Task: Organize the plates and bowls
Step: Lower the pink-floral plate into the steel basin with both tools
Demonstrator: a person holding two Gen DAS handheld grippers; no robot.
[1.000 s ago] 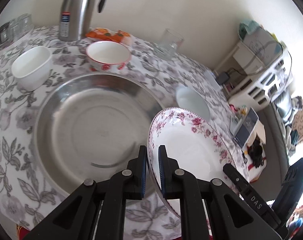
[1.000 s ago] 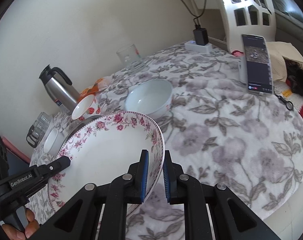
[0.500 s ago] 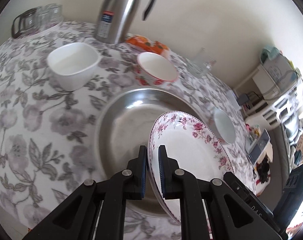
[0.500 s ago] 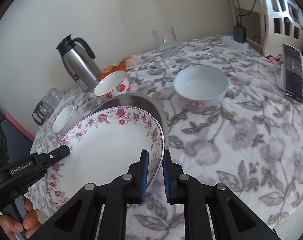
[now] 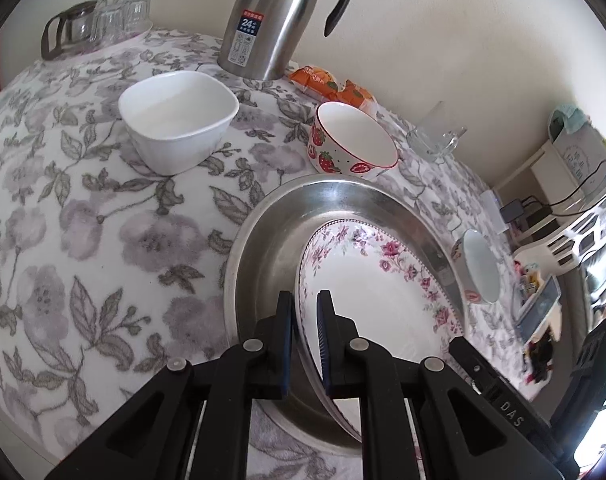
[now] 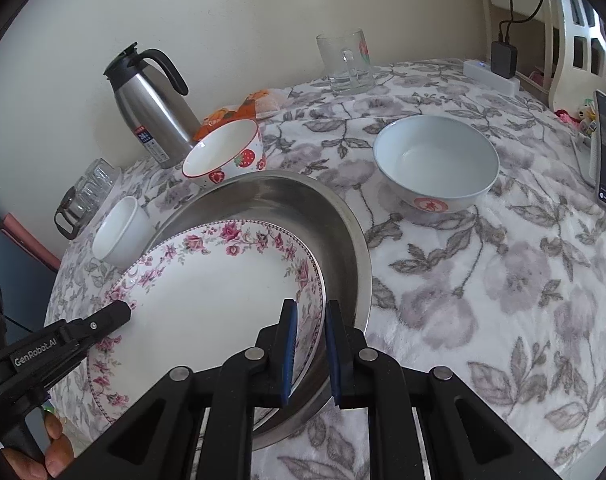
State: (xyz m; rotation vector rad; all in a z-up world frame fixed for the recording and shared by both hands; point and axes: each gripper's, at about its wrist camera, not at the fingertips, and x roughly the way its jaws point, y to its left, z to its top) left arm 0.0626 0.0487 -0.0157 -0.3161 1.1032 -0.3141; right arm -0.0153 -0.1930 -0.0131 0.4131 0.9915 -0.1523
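The floral plate [image 5: 383,300] hung tilted over the steel basin [image 5: 343,200], its lower edge down inside the basin, though whether it touched the metal could not be told. The left gripper [image 5: 305,320] had its jaws clamped narrowly on one side of the rim, and the right gripper [image 6: 311,332] pinched the opposite side the same way.

A second before, the plate had been carried beside and above the basin; by this moment both hands had brought it across and lower, so it sat within the basin's wall. That likely meant the plate was about to be laid flat and released, the first piece stacked.

Around the basin on the flowered table [image 6: 503,280] stood the strawberry bowl [image 5: 353,144] just beyond the rim, the square white bowl [image 5: 179,120] further off, and the round white bowl [image 6: 435,160] well apart.
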